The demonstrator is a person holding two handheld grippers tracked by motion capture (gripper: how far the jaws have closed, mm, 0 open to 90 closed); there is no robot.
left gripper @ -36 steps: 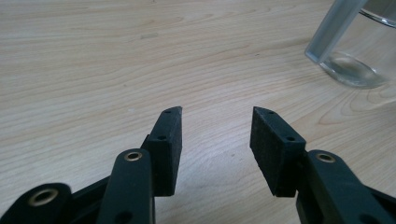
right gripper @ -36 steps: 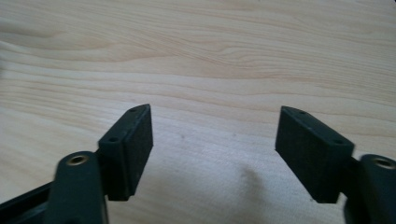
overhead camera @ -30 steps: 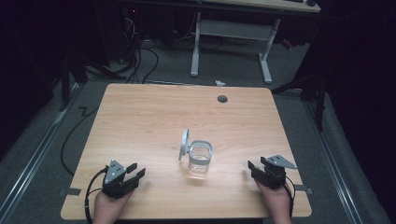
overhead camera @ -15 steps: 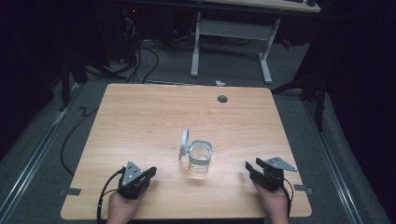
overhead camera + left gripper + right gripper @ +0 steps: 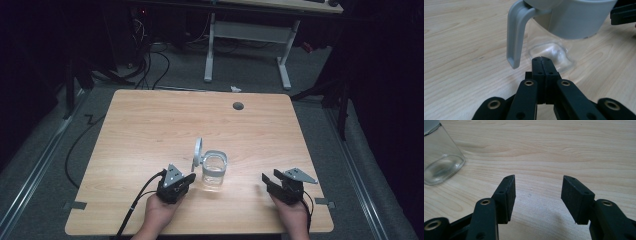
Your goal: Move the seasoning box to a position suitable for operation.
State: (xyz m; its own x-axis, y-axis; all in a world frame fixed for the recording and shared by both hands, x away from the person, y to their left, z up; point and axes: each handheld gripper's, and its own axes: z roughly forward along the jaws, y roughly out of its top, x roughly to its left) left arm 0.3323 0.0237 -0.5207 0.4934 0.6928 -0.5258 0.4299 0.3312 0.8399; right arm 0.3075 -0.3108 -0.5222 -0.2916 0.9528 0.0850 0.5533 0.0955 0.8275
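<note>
A clear glass jar [image 5: 214,171] with a grey collar and a flipped-up lid [image 5: 197,151] stands near the table's front middle. In the left gripper view the jar [image 5: 564,30] looms close, its grey clasp [image 5: 515,37] hanging down at the left. My left gripper [image 5: 186,182] [image 5: 541,59] is shut with nothing in it, its tips just short of the jar's base. My right gripper [image 5: 266,181] [image 5: 537,186] stands open and empty over bare wood, right of the jar [image 5: 439,162].
The wooden table [image 5: 150,130] has a round cable hole [image 5: 238,106] near its far edge. Cables trail from both grippers off the front edge. Another desk's legs [image 5: 210,50] stand on the floor beyond.
My left gripper has moved right across the table's front, from the front left corner up to the jar's left side. The right gripper has barely moved.
</note>
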